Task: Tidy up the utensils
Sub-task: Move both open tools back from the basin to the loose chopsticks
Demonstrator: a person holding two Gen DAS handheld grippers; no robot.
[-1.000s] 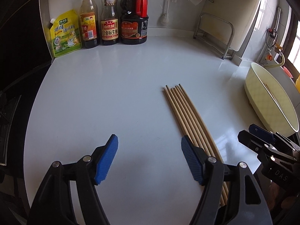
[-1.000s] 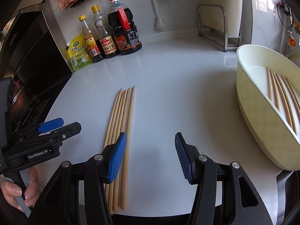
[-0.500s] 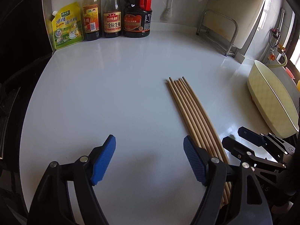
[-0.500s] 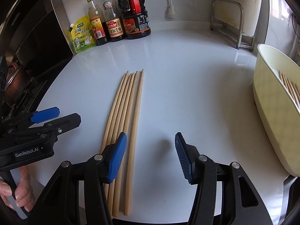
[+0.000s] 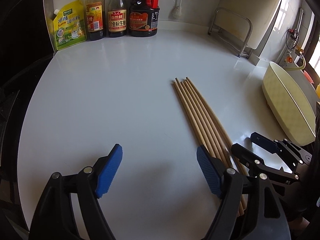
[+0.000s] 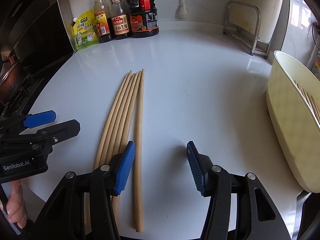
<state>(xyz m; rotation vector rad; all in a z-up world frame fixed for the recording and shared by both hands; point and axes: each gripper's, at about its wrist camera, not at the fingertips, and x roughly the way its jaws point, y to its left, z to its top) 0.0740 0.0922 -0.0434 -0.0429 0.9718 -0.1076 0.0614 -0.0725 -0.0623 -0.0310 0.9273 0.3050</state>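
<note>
Since a second ago my left gripper (image 5: 158, 166) has been opening its fingers and now stands wide over bare counter, nothing between the blue pads, while my right gripper (image 6: 160, 168) has come down and rolled a little so the bundle of long wooden chopsticks (image 6: 124, 116) fills more of its view. The white glossy counter (image 5: 112, 100) carries six chopsticks side by side, running from about twelve o'clock down toward six in the right wrist view. My right fingers stand partly spread and grip nothing: the left blue pad (image 6: 125, 170) sits over the bundle, and the rightmost chopstick (image 6: 139, 140), slightly apart from the rest, runs just inside the gap. In the left wrist view the bundle lies at about three o'clock, passing behind my right-hand pad (image 5: 208, 170). The cream oval plastic tub (image 6: 288, 132) sits at three o'clock of the right view, with more chopsticks lying inside it. At eleven o'clock, against the wall, stand three dark sauce bottles (image 6: 120, 18) and a yellow-green seasoning pouch (image 6: 86, 34). A hand (image 6: 17, 206) shows at eight o'clock.
</note>
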